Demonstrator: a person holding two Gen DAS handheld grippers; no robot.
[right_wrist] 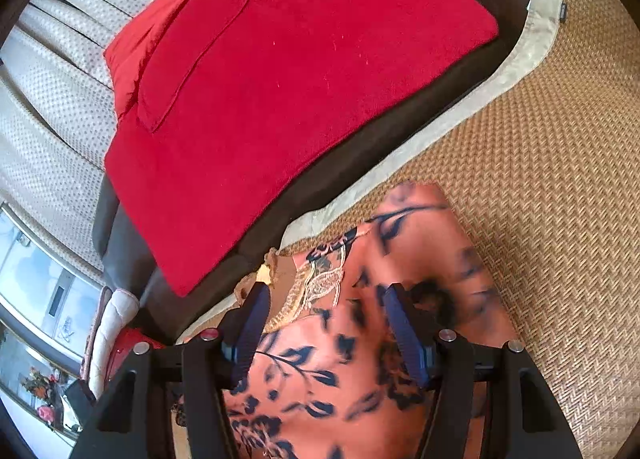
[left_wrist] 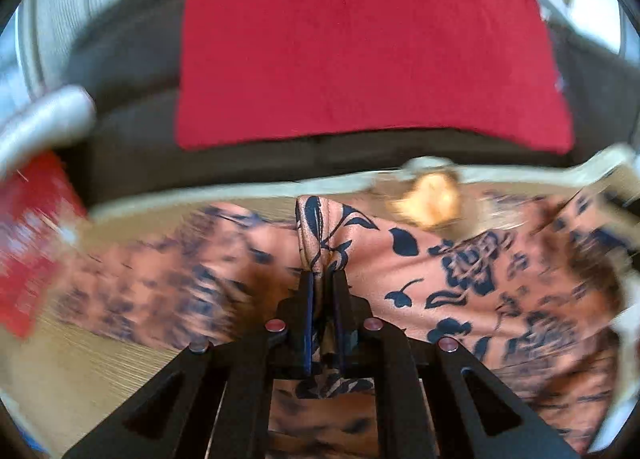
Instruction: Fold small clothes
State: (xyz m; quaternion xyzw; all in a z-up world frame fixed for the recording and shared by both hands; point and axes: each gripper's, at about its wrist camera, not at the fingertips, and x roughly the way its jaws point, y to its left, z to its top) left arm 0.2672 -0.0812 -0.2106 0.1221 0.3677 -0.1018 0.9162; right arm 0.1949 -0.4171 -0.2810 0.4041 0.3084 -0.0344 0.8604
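Left wrist: one floral garment [left_wrist: 420, 259], one claw [left_wrist: 322, 279].

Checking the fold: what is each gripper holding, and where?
Left gripper pinches a bunched fold of the floral garment. Right gripper is open above it, holding nothing.

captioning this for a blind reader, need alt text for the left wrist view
The left tongs are shut on a bunched fold of an orange garment with a dark blue floral print, which lies blurred across a woven mat. Beyond the mat, a red cushion rests on a dark seat.
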